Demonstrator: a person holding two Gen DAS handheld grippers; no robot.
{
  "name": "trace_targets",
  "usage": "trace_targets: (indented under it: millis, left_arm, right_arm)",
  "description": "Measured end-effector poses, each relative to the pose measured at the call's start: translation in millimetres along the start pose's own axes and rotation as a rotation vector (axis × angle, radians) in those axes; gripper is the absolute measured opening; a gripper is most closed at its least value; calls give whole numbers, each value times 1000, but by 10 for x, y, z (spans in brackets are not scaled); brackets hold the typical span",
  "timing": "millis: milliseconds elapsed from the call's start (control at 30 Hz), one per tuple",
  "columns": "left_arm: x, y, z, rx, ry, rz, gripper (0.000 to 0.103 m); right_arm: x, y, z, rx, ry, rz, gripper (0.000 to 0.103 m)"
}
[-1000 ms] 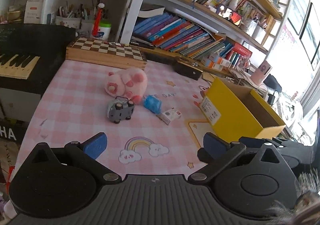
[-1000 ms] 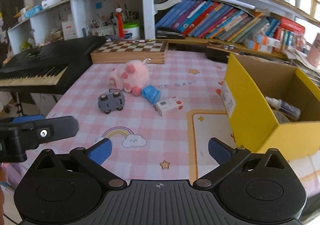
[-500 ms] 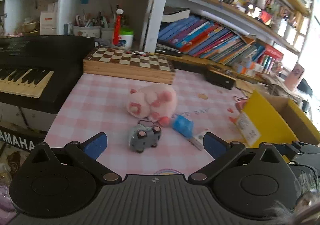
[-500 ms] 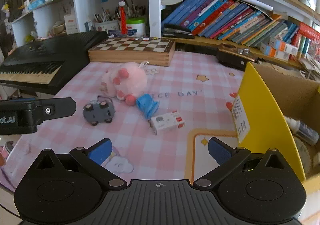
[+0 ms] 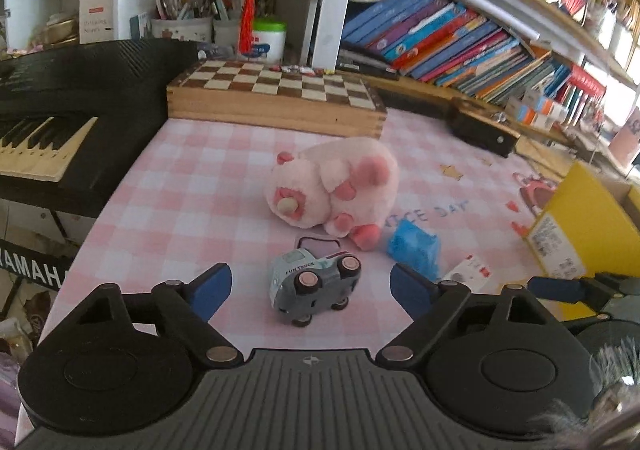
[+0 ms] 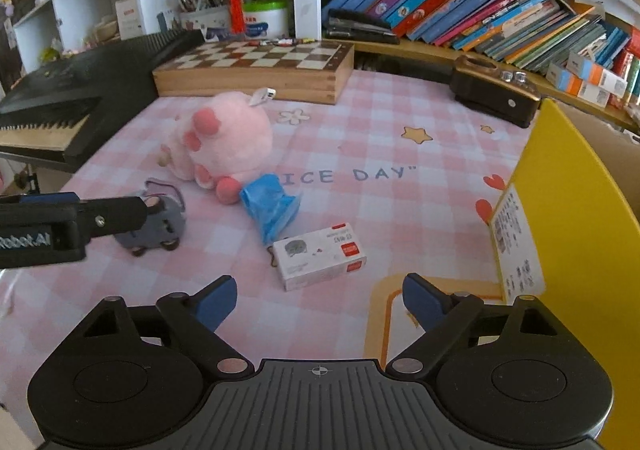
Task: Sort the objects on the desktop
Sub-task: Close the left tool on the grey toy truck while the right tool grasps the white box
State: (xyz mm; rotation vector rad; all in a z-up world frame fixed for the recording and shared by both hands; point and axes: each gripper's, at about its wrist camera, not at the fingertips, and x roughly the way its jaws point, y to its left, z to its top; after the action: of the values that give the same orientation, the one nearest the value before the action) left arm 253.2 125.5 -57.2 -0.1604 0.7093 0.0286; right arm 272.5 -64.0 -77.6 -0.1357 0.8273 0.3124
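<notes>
A grey toy truck lies on its side on the pink checked cloth, between the blue pads of my left gripper, whose jaws are closing but stand clear of it. Behind it lie a pink plush toy and a blue packet. In the right wrist view a small white box lies just ahead of my right gripper; its jaws are closing with nothing between them. The truck, plush and packet lie to the left there, and my left gripper's finger partly covers the truck.
A yellow cardboard box stands at the right edge of the cloth. A wooden chessboard box and a dark case sit at the back, a black keyboard at the left. Bookshelves rise behind.
Both grippers have moved forward and down toward the objects. The truck now sits between the left pads, the white box just ahead of the right ones. Both jaws have narrowed a little.
</notes>
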Motion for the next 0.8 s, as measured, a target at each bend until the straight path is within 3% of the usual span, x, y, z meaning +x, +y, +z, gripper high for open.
trace_targets:
  millis: [67, 167, 367, 433, 533, 800]
  left_arm:
    - [104, -21, 10, 13, 17, 8, 80]
    - [222, -37, 24, 27, 36, 22, 71]
    - [347, -61, 38, 38, 56, 27, 67]
    - [389, -79, 25, 46, 67, 23, 59]
    - [408, -117, 2, 67, 66, 30, 59]
    - [233, -132, -9, 82, 23, 30, 58]
  right_arm:
    - [88, -3, 28, 3, 20, -10, 91]
    - [190, -10, 57, -3, 31, -4, 83]
    - [277, -40, 82, -22, 29, 34, 78]
    - [278, -40, 97, -33, 21, 49, 72]
    - [266, -26, 110, -50, 14, 68, 58]
    - [172, -20, 85, -43, 5, 70, 56]
